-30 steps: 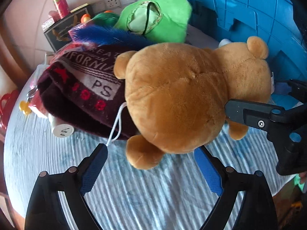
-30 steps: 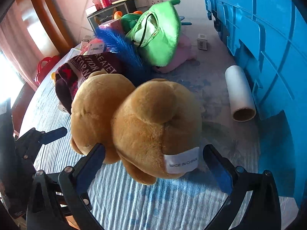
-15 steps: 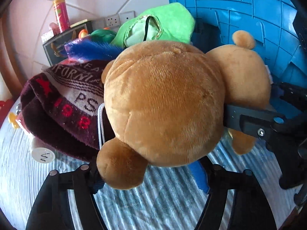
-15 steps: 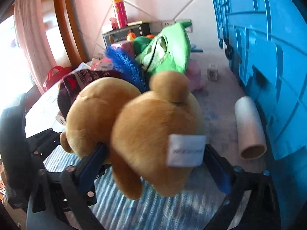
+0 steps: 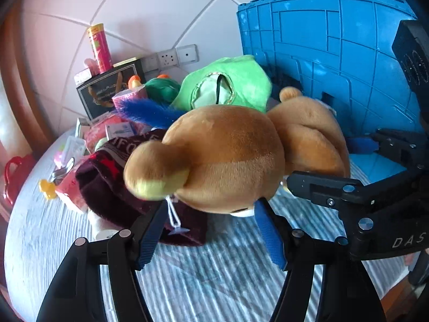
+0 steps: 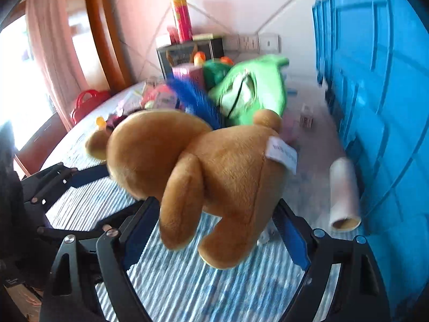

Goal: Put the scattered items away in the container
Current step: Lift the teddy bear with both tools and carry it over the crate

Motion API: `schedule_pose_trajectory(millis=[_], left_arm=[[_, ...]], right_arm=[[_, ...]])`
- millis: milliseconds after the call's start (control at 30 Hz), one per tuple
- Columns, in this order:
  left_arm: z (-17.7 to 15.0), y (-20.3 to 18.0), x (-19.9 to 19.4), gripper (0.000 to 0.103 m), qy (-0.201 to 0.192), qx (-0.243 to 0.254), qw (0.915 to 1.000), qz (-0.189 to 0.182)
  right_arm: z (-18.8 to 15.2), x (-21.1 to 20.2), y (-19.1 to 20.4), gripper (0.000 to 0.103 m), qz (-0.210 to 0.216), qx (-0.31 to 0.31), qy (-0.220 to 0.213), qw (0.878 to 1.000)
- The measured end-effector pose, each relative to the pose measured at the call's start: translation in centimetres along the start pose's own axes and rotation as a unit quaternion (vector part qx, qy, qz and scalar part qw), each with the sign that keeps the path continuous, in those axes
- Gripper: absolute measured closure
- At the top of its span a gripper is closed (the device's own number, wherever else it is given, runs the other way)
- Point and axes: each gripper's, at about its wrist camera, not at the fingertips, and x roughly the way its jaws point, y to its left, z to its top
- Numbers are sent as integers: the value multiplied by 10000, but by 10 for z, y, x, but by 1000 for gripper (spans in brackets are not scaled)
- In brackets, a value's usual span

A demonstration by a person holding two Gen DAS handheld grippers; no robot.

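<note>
Brown plush teddy bear [image 5: 236, 158] fills centre frame in both wrist views, lifted clear of the blue-and-white striped tablecloth [image 5: 187, 281], apparently so both grippers can carry it to the big blue ribbed plastic crate [image 5: 335, 61] at the right edge.

Left gripper [image 5: 209, 230], bottom centre of its view: jaws partly closed with the bear's head end pressed between the blue pads, so it reads as holding the bear.

Right gripper [image 6: 214, 230], bottom centre of its view: jaws set wider and clamped round the bear's rump, white sewn label up. Contact on the right pad is hard to see, but the grip looks firm.

A two-handed hold makes sense since the toy is bulky and floppy.

Remaining clutter sits upper centre: green plush toy [image 5: 230, 86], dark maroon knit beanie with lettering [image 5: 112, 177] lower left under the bear, and a red cylindrical snack can [image 5: 99, 48] on a black box near the wall. A white cardboard roll [image 6: 344, 190] lies against the crate wall at the right.

Crate opening isn't visible; the bear likely needs raising over the rim.
</note>
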Motion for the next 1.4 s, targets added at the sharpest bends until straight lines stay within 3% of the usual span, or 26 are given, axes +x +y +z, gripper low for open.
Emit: schedule_pose_trajectory(millis=[67,133,167,300,467,533,567,600,733,967,1400], left_arm=[[-6,5,7,16,187,28,9998,10],[-14,6,17,16,373,77,9993,6],[-18,4,22,16,454,145,9989,29],[-25,-2,43,16,675,306,9972,15],[-26,-7,64,16,581,511,9970,34],[-26,-3,68,25,415,450,9981,-96],[-26,0,69,35,367,367,9984,-202],[-26,2,69,39,314,307,9987,-263],[-24,1,61,40,116,374,9990,-210],[6,6,11,40,-313,394,9987,-80],[112,32,-129,39,-1122,325,9930,149]], right_arm=[[-8,4,0,15,-88,51,111,9999],[-14,5,-2,2,-287,59,105,9995],[-15,6,-3,0,-367,76,109,9992],[-16,19,-8,0,-456,-13,308,9985],[-11,40,-11,0,-259,-228,341,9988],[-10,45,-14,2,-139,-248,226,9993],[-9,46,-15,16,-58,-236,206,9995],[-9,47,-15,18,-53,-258,175,9995],[-9,39,-9,21,-150,-363,-22,9992],[19,-9,8,21,-148,-433,-495,9977],[122,-152,57,21,-325,-618,-1231,9899]])
